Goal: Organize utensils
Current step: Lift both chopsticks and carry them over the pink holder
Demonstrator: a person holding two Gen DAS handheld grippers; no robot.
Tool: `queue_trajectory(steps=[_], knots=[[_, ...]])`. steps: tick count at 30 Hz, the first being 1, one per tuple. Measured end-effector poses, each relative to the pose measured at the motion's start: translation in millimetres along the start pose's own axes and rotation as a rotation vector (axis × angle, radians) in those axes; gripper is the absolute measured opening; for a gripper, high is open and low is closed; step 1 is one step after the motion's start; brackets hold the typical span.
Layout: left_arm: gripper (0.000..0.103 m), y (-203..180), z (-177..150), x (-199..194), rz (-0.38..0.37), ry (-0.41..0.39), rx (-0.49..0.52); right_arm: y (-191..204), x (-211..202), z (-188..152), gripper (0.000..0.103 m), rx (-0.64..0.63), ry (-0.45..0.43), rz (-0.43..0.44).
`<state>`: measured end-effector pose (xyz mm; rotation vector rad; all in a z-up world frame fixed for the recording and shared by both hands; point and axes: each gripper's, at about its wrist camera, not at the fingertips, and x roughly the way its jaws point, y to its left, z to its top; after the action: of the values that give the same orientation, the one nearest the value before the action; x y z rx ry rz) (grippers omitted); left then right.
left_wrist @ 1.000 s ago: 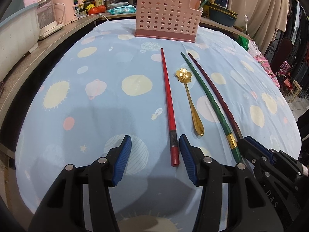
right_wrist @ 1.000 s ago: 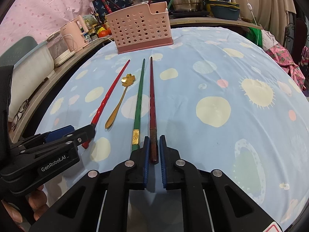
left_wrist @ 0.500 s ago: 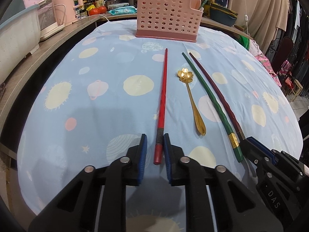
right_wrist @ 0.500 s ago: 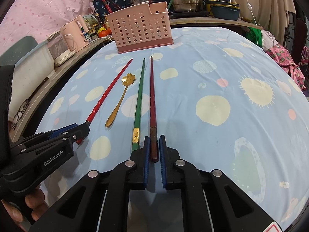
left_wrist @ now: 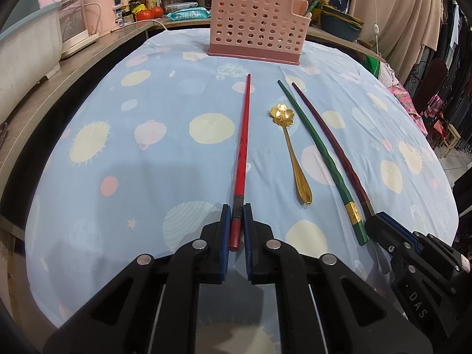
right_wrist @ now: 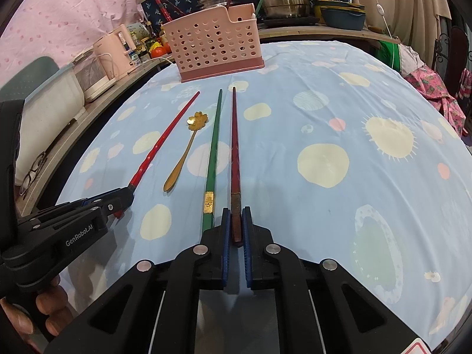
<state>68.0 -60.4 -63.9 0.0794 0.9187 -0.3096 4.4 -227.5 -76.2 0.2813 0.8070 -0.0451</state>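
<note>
Left gripper closing on red chopstick, right gripper apparently clamping maroon chopstick, tips toward pink basket.

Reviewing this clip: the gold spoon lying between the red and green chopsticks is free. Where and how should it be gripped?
Grip the gold spoon on its slim stem just above the teardrop near end, coming from above and the near side with jaws across the stem. It lies flat on the tablecloth, flower bowl pointing toward the pink utensil basket. The green chopstick lies closer than the red chopstick, so the jaws have less room there.
</note>
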Motion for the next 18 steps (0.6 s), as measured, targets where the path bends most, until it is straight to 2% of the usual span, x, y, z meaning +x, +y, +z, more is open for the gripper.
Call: queue_trajectory(steps=[11, 18], knots=[[0.007, 10.1, 10.3, -23.9, -0.020, -0.040, -0.031, -4.4, -20.3, 3.8, 0.007, 0.026, -0.030, 0.021], [0.007, 18.6, 30.0, -51.3, -0.055, -0.101, -0.059, -4.2, -54.3, 28.1, 0.007, 0.031, -0.125, 0.046]])
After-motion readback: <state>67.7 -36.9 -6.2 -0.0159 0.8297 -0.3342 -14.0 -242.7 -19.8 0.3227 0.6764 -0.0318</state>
